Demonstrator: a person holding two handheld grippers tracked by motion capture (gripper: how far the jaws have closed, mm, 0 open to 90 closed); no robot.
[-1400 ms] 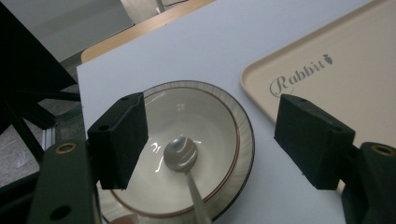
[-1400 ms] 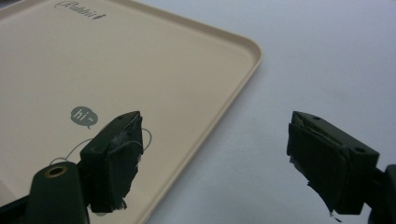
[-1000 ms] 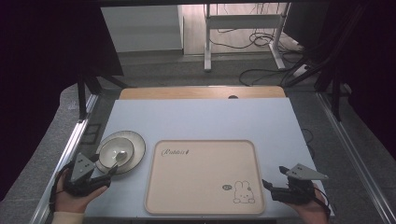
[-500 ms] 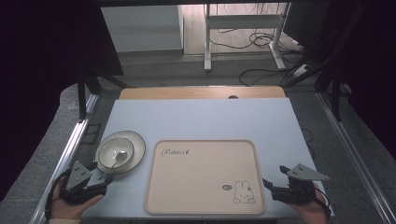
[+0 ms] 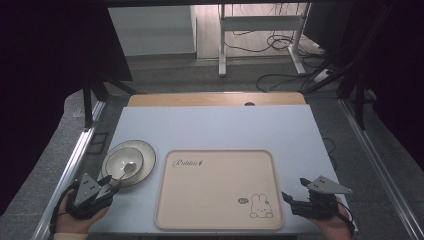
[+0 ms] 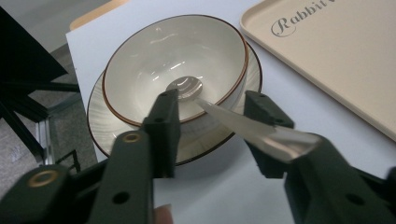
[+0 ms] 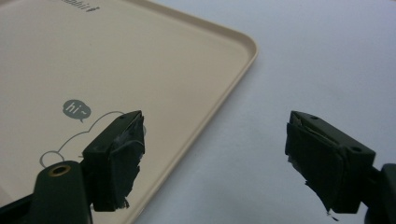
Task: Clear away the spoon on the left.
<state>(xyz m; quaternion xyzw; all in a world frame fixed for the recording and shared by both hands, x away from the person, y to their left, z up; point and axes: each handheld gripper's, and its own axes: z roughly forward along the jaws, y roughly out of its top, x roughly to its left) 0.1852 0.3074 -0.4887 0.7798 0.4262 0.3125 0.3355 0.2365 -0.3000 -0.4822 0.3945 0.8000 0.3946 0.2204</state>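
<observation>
The surface (image 5: pixel 215 130) carries a tray (image 5: pixel 215 200) at its near middle, with a plate (image 5: pixel 145 152) at the tray's left. A bowl (image 6: pixel 140 65) sits on the plate, a spoon (image 6: pixel 233 121) leaning in it. The left tool (image 6: pixel 210 107) gapes around the spoon's handle; the right tool (image 7: pixel 212 140) gapes wide over the tray's near right corner

Soft overhead light falls evenly on the table (image 5: pixel 215 127), while the frame's upper corners sink into black. Glare streaks the bowl (image 6: pixel 175 70); the spoon (image 6: pixel 252 128) handle perhaps blurs, near the lens.
</observation>
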